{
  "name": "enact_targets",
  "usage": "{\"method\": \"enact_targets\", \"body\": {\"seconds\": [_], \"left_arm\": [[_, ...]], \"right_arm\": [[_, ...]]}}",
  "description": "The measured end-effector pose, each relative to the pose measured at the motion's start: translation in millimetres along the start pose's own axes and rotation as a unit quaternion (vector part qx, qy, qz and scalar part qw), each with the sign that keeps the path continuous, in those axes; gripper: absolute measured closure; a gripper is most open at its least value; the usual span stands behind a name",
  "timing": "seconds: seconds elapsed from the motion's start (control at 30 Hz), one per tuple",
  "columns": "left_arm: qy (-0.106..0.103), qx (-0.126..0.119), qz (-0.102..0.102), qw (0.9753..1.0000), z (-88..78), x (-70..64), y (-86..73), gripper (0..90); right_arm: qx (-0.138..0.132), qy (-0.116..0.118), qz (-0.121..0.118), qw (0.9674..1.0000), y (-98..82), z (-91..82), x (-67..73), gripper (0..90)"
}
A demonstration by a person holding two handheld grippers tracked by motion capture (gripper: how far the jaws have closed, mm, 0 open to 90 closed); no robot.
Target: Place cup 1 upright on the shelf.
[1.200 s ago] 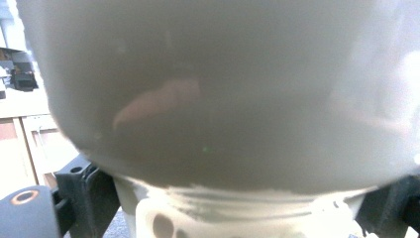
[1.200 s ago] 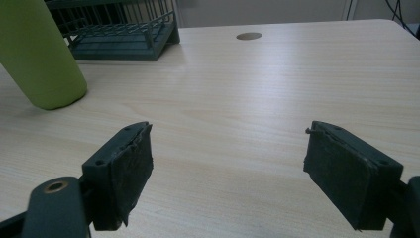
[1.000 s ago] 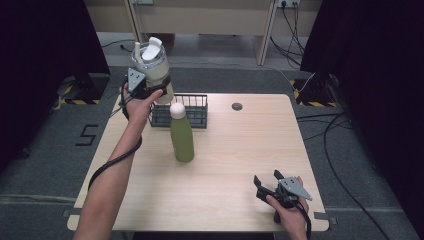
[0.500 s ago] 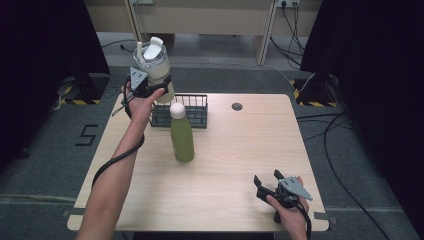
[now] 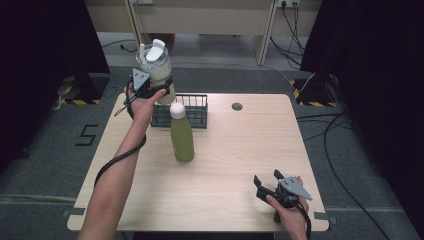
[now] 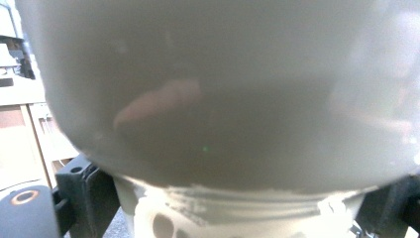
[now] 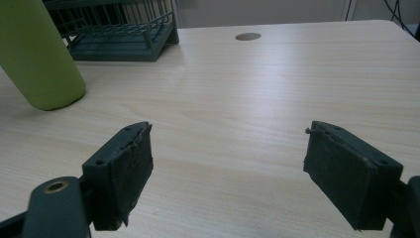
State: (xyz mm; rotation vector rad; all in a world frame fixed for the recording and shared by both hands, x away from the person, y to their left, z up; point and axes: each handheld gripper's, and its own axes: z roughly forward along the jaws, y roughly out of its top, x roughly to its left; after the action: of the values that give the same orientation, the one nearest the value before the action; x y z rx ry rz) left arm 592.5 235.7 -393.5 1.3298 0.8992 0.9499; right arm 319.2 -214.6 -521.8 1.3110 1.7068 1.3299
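The table point(image 5: 225, 165) is a pale wooden top, bare across its whole right half and most of its near side. A small dark round cap point(image 5: 237, 106) sits in the wood near the far edge. At the far left stands a dark wire basket point(image 5: 192, 111), and just in front of it a green bottle point(image 5: 182, 134) with a white cap, upright and nearly touching the basket's front.

The left gripper point(image 5: 150, 87) is held up off the table at the far left corner, above the basket's left end. Its fingers are closed on a pale, cloudy blender cup point(image 5: 156, 67) with a white lid and spout, upright. The left gripper view adds the close detail: the cup's rounded wall point(image 6: 223, 94) fills the upper part of that picture, its threaded collar sits between the fingers, and a reflection of a hand shows on the wall.

The right gripper point(image 5: 266, 184) rests low at the near right corner, close to the table's front edge. In the right gripper view its fingers point(image 7: 130, 168) stand wide apart with nothing between them, bare wood ahead, and the bottle's base point(image 7: 39, 59) and basket point(image 7: 124, 32) beyond at the left.
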Motion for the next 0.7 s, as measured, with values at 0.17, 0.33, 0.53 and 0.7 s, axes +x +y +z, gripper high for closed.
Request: {"method": "enact_targets", "body": {"seconds": [0.17,0.33,0.53,0.7], "left_arm": [[0.001,0.006,0.001,1.0000,1.2,1.1,-3.6,9.2],[0.004,0.007,-0.003,1.0000,2.1,1.7,-6.7,9.2],[0.005,0.017,-0.003,0.9998,2.8,2.0,-13.9,9.2],[0.005,0.020,-0.006,0.9998,2.7,1.0,-19.4,9.2]], "right_arm": [[0.000,0.001,0.002,1.0000,0.0,0.1,-0.3,18.6],[0.000,0.001,0.000,1.0000,0.0,0.3,0.0,18.6],[0.001,0.001,0.001,1.0000,0.0,0.1,0.0,18.6],[0.001,0.002,0.002,1.0000,0.0,0.1,0.1,18.6]]}}
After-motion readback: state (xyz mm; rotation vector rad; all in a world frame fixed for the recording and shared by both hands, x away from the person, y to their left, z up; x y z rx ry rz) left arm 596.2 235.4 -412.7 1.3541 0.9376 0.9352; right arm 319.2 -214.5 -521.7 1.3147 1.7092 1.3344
